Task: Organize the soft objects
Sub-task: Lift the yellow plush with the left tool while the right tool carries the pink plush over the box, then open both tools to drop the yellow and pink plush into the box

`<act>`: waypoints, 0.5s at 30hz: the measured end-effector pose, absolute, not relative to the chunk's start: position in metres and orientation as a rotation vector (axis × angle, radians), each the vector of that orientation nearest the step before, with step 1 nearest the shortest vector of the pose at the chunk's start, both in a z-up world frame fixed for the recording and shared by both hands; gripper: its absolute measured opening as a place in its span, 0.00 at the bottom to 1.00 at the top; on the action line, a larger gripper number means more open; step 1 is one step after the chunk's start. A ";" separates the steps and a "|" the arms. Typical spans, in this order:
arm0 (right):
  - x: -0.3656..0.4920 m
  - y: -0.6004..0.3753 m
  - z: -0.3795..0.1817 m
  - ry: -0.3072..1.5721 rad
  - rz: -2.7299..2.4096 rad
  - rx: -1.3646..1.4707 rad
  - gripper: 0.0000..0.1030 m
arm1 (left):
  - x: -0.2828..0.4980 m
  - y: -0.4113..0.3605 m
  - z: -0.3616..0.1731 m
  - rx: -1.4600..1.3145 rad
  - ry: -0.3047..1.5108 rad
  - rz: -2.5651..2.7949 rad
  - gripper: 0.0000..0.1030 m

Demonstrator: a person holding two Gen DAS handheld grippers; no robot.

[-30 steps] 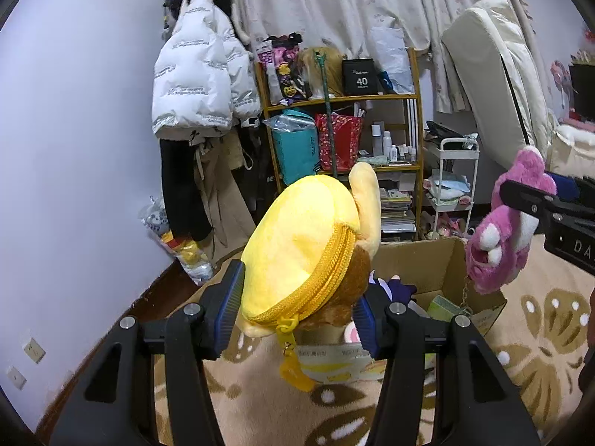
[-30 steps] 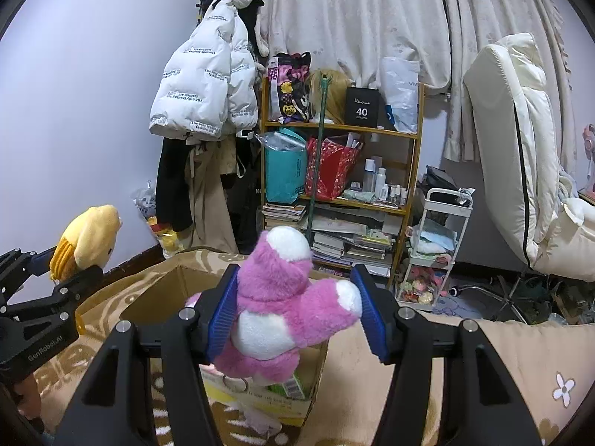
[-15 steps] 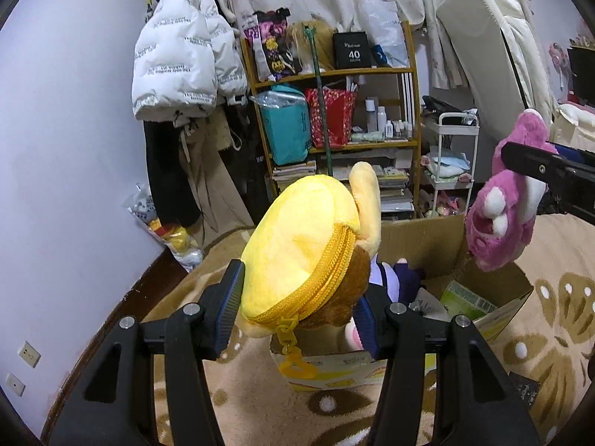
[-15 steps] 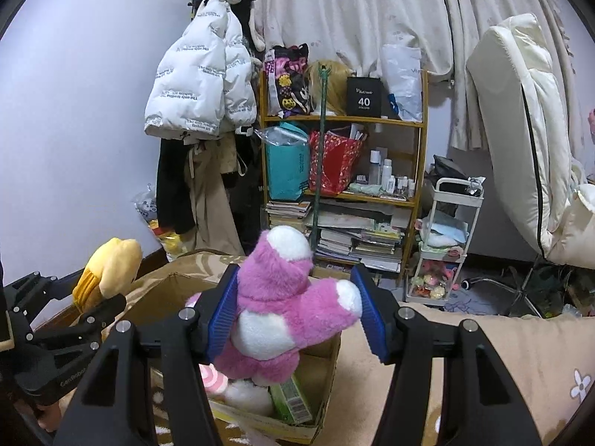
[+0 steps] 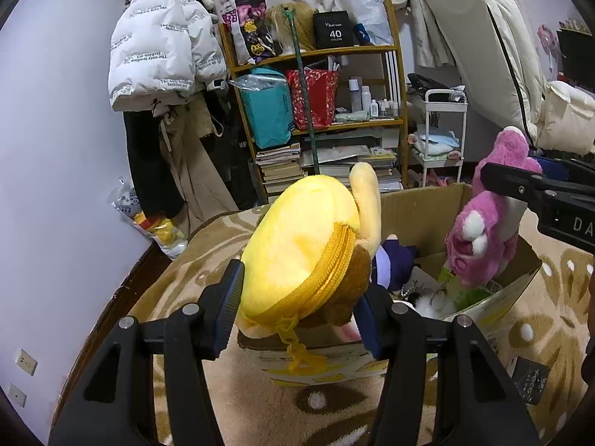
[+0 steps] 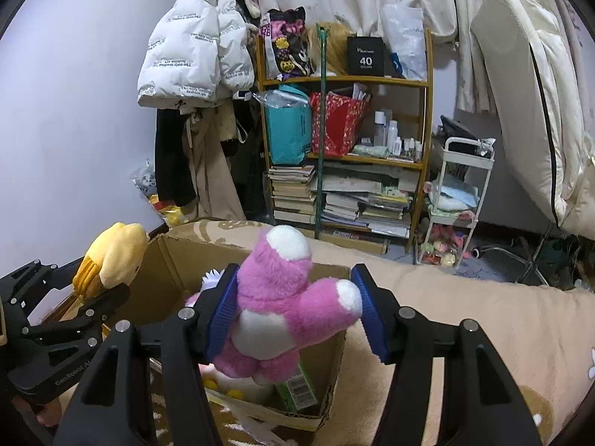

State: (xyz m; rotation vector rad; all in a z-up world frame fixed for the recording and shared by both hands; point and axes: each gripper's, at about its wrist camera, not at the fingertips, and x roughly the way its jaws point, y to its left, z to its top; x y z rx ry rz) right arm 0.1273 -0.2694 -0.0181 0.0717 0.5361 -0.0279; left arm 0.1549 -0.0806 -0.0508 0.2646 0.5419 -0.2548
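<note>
My left gripper [image 5: 301, 312] is shut on a yellow plush toy [image 5: 301, 252] with a yellow zipper and a brown underside, held just above the near edge of an open cardboard box [image 5: 420, 208]. My right gripper [image 6: 293, 316] is shut on a pink and white plush toy [image 6: 282, 297], hanging over the same cardboard box [image 6: 178, 260]. In the left wrist view the pink plush toy [image 5: 487, 230] hangs over the box's right side. Several soft toys and a green carton [image 6: 297, 386] lie inside the box.
The box stands on a beige blanket with brown flower shapes [image 5: 260, 409]. Behind it are a crowded wooden shelf [image 6: 346, 141], a white puffer jacket [image 6: 193, 48] hanging on the wall, a small white trolley [image 6: 457, 200] and a cream mattress [image 6: 531, 104] leaning at the right.
Both grippers have sunk toward the box with their toys still gripped; the box now looks larger and its inside shows more.
</note>
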 end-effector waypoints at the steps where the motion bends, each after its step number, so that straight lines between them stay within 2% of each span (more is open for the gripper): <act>1: 0.128 -0.270 -0.019 0.538 -0.029 0.071 0.62 | 0.156 -0.081 -0.051 0.262 0.544 -0.256 0.53; 15: 0.132 -0.260 -0.027 0.575 -0.022 0.028 0.64 | 0.155 -0.081 -0.055 0.270 0.532 -0.246 0.56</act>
